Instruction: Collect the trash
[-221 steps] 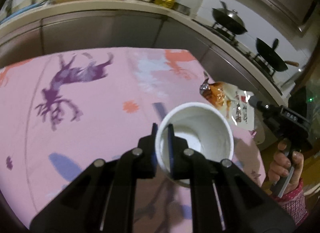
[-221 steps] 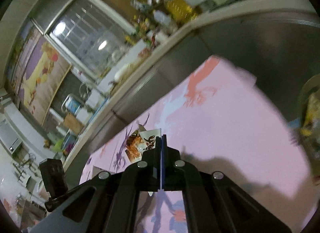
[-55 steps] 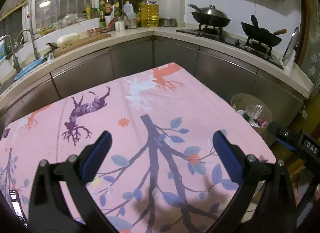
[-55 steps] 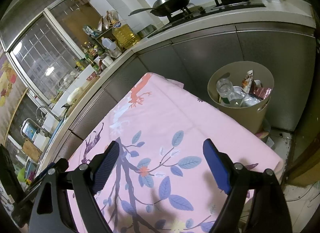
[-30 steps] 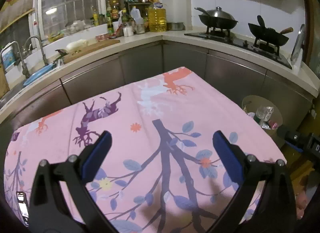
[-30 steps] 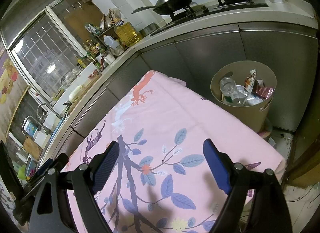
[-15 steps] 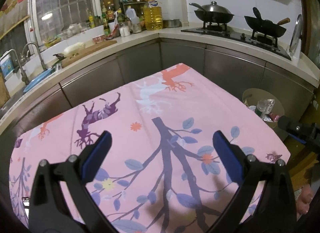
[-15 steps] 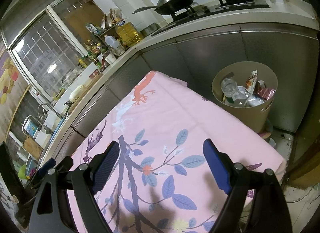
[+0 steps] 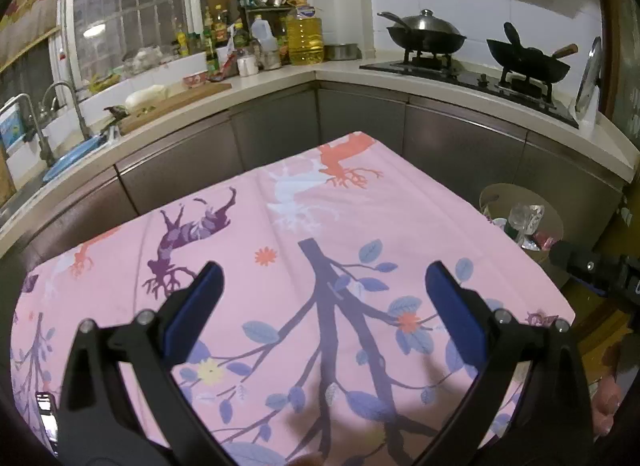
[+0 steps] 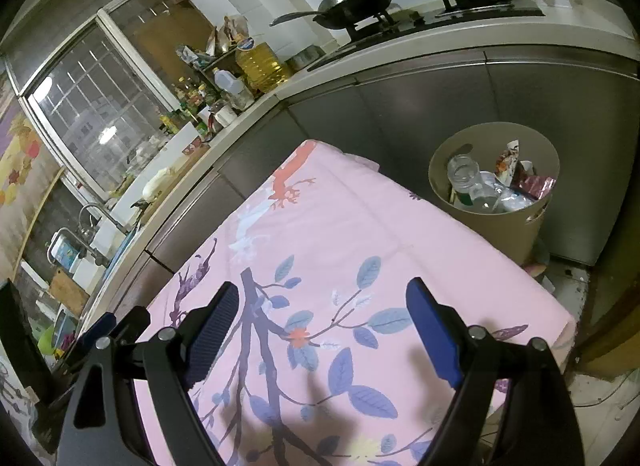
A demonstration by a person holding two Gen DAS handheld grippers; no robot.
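My left gripper [image 9: 323, 282] hangs open over the pink printed tablecloth [image 9: 280, 234], nothing between its blue pads. My right gripper [image 10: 322, 302] is open too, above the same tablecloth [image 10: 340, 234], and holds nothing. A beige trash bin [image 10: 496, 225] stands on the floor past the table's right edge, with a clear bottle, wrappers and a cup inside; in the left wrist view the trash bin [image 9: 500, 195] shows at the right. No loose trash lies on the cloth in either view. Part of the right tool [image 9: 592, 270] shows at the left view's right edge.
A kitchen counter [image 9: 280, 77] wraps around behind the table, with bottles, an oil jug [image 9: 305, 39] and a sink at left. Two woks [image 9: 424, 35] sit on the stove [image 10: 440, 17]. Grey cabinet fronts stand close to the table's far edge.
About seven seconds ago the left gripper held a white cup and the right was shut by a wrapper; now both are open and empty. Over the last second the left view barely shifted.
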